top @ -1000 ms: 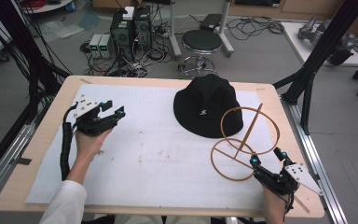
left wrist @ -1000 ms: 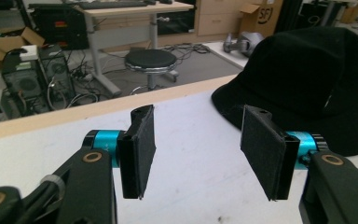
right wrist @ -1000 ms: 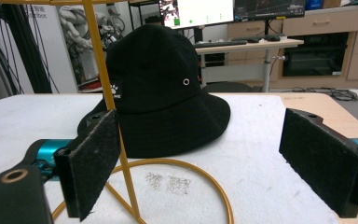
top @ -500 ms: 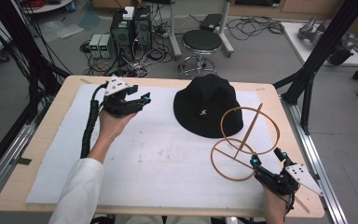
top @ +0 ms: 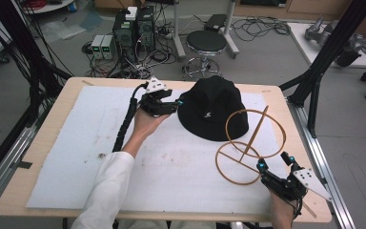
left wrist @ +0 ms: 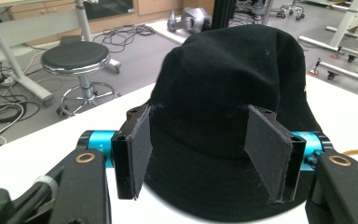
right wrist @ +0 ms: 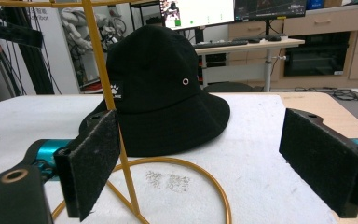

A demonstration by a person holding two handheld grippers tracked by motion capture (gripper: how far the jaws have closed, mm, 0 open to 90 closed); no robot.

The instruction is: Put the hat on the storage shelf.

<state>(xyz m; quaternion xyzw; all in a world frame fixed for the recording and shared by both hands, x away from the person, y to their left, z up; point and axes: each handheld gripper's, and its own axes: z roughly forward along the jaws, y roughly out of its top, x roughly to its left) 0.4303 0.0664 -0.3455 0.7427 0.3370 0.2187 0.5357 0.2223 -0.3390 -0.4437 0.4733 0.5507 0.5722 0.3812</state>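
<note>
I work at a wooden table [top: 276, 90] covered by a white foam sheet [top: 76, 143], and the black hat [top: 213, 114] sits on that sheet toward its far edge. Behind the hat the floor carries a round stool [top: 206, 43], computer boxes [top: 133, 28] and loose cables. Black frame legs stand left and right of the hat, off the table's corners.

My left gripper [top: 175, 106] lies just left of the hat, its jaws spread, the tips at the brim. My right gripper [top: 275, 162] rests near the table's front right corner, in front of the hat, its jaws spread wide and holding nothing. Between it and the hat stands a wire hat stand [top: 250, 143]: a ring flat on the sheet, a slanted rod, and a larger ring above that overlaps the hat's right brim.

Left of the hat and in front of it the sheet lies bare, with a few dark smudges.

The left gripper view shows the hat [left wrist: 233, 102] close up, the crown rising between my two pads [left wrist: 137, 154]. The right gripper view shows the hat [right wrist: 158, 88] from the front, with a small paw label [right wrist: 116, 89] and a metal eyelet [right wrist: 185, 81], and the stand's rod [right wrist: 105, 93] upright beside my near pad.
</note>
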